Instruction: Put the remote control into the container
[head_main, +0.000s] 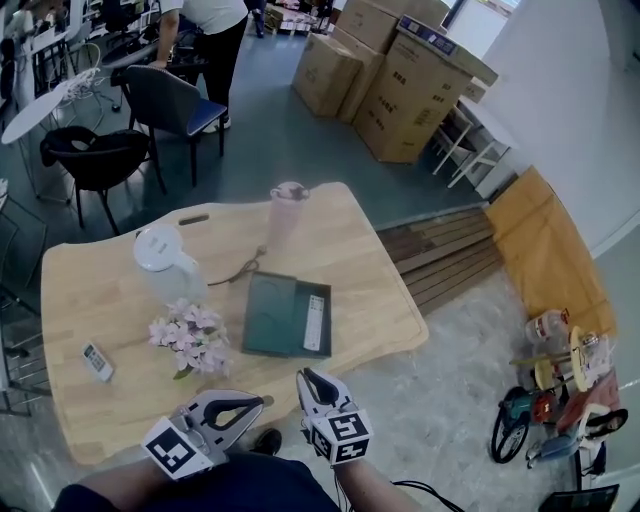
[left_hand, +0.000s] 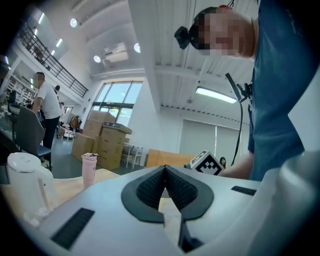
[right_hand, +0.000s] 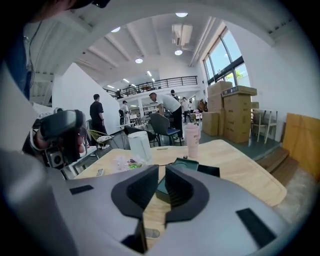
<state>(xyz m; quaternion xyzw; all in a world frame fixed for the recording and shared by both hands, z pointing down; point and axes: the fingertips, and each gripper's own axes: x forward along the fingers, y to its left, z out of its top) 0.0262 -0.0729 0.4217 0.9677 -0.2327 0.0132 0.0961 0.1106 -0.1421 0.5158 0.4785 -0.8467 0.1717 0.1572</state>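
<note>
Right gripper (right_hand: 161, 172): jaws a narrow slit apart, nothing between the pads, held at the near table edge, touching nothing.
Left gripper (left_hand: 164, 169): pad tips pressed together, empty, held beside the right one, touching nothing.
Remote control (head_main: 315, 323): long and pale, lying flat in the right half of the container, just beyond the right gripper's tips.
Container (head_main: 270, 315): dark green, shallow, open, near the table's front edge.
Wooden table (head_main: 380, 290): carries pink flowers (head_main: 190, 338) left of the container, a white kettle (head_main: 165, 260) behind them, a pink tumbler (head_main: 288, 205) towards the far edge, and a small white remote (head_main: 97, 361) near the left end.
</note>
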